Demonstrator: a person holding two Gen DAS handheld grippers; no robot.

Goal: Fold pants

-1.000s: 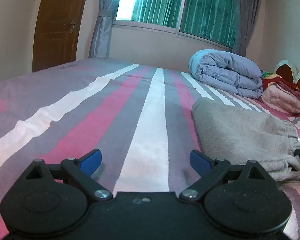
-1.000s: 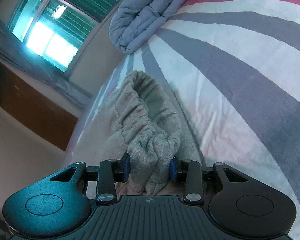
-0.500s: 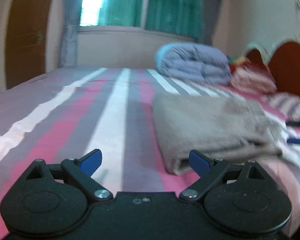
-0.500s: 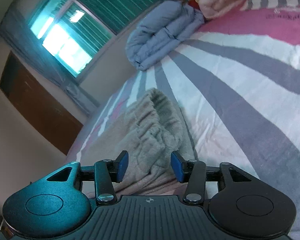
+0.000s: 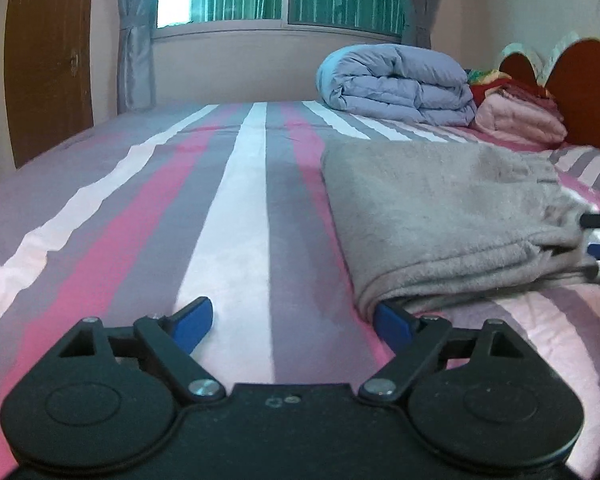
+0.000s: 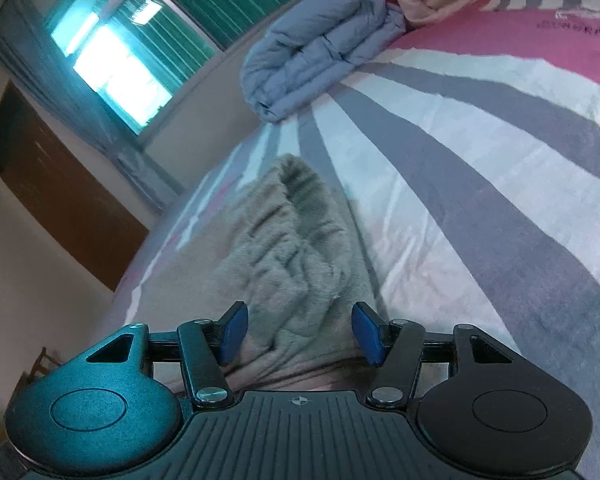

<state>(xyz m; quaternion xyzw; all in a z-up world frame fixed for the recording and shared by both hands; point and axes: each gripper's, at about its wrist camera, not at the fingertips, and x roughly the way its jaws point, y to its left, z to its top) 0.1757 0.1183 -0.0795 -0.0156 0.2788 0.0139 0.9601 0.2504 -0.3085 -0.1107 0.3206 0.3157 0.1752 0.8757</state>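
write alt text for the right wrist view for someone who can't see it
Folded grey pants lie on a striped bedsheet, their gathered end between the pads of the right gripper, whose jaws are closing but not yet pressing the cloth. Beyond sit a rolled blue duvet, a window and a brown door.

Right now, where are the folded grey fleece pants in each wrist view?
Left wrist view: the folded grey fleece pants lie right of centre on the striped bedsheet.
Right wrist view: pants lie centre, just beyond the gripper.
Shared landmark: rolled blue-grey quilt beyond the pants.
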